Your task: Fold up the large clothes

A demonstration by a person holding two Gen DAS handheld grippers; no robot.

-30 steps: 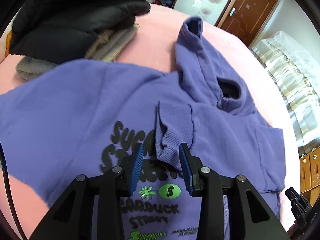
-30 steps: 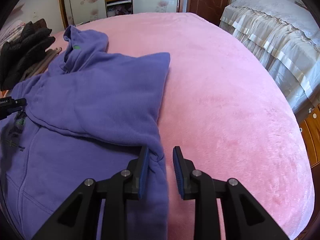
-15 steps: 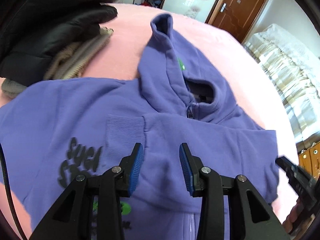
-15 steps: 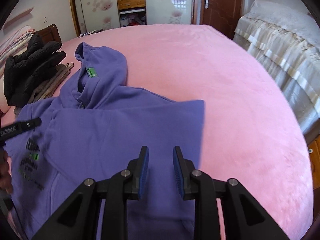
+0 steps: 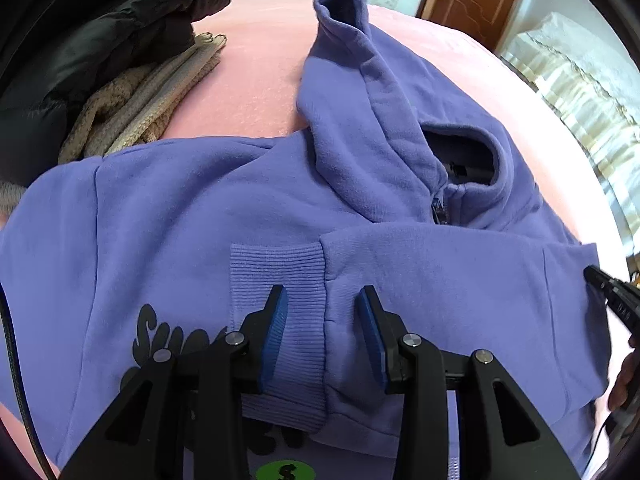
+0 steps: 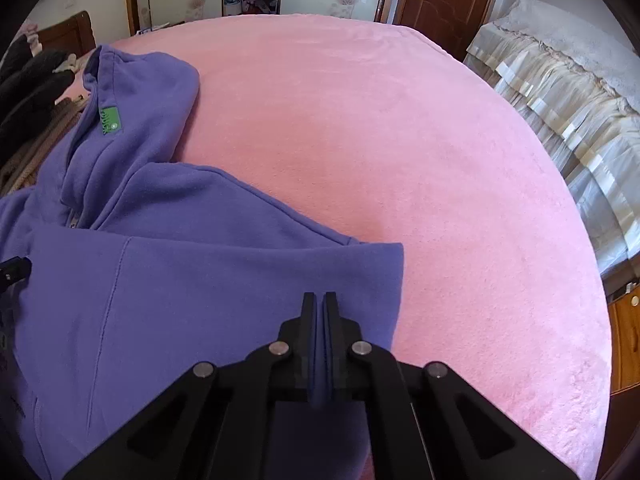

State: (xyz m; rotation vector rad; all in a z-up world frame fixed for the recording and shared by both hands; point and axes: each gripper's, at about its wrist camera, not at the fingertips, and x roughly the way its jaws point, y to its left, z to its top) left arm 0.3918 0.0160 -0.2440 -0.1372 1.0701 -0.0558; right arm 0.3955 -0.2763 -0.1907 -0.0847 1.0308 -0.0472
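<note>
Left wrist view: left gripper (image 5: 323,334) jaws apart, nothing clamped; blue pads hover over ribbed cuff (image 5: 280,304) of the sleeve folded across the chest of the purple zip hoodie (image 5: 168,216). Cuff lies flat, partly covering black printed lettering (image 5: 160,340); green dollar-sign badge (image 5: 286,470) at btm edge. Hood (image 5: 360,92) extends away from gripper, zipper pull (image 5: 438,210) at neck. Hoodie spread on pink blanket (image 5: 260,80). Black puffer jacket (image 5: 88,48) & beige knit garment (image 5: 156,100) piled upper left, just beside hoodie shoulder. Right gripper (image 5: 612,300) tip visible at right edge, over sleeve fold.

Right wrist view: right gripper (image 6: 319,312) jaws together, no fabric seen betw. them; tips over folded sleeve near its right edge. Green label (image 6: 110,120) on hood. Pink blanket (image 6: 400,140) bare to the right; cream bedspread (image 6: 560,100) beyond
</note>
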